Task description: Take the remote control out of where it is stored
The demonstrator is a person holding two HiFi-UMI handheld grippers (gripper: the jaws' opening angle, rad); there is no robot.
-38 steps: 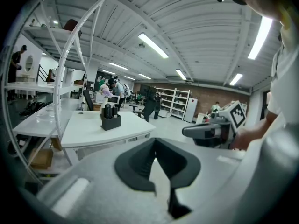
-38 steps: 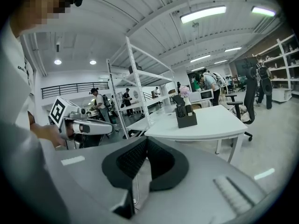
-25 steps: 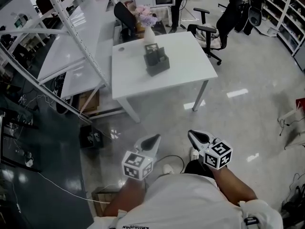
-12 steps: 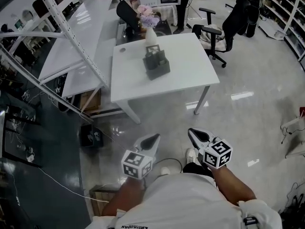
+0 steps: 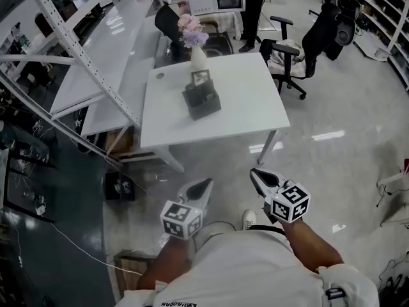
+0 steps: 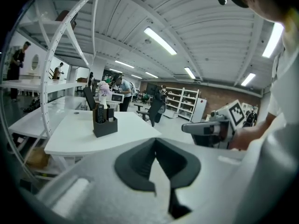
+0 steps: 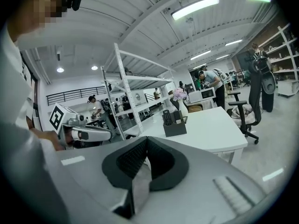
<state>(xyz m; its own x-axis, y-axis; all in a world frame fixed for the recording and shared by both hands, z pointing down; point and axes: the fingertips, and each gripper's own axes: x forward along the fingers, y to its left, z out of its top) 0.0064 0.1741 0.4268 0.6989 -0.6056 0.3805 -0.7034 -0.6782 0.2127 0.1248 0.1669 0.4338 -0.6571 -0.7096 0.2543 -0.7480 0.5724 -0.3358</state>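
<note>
The slim black remote control [image 7: 167, 117] stands upright in a dark grey open-topped desk organiser box [image 7: 175, 126], with its upper half above the rim. The box sits near the middle of the white rectangular desk [image 5: 243, 101], a little toward the far edge. A white vase of pink and lilac flowers [image 5: 197, 55] stands just behind it at that far edge. The rest of the desk top is bare. Both tools are well short of the desk's near edge, held low in front of the person over the shiny floor. The left gripper [image 5: 203, 188] has its jaws pressed together with nothing between them, and the right gripper [image 5: 261, 180] is likewise closed and empty. Both point toward the organiser. The step in hand looks like the approach, since nothing on the desk has been touched. Next, one gripper probably has to reach over the near edge, spread its jaws and close them on the exposed top of the remote. It would then draw the remote straight up, while the other gripper may need to steady the light box so it does not lift or tip.
</note>
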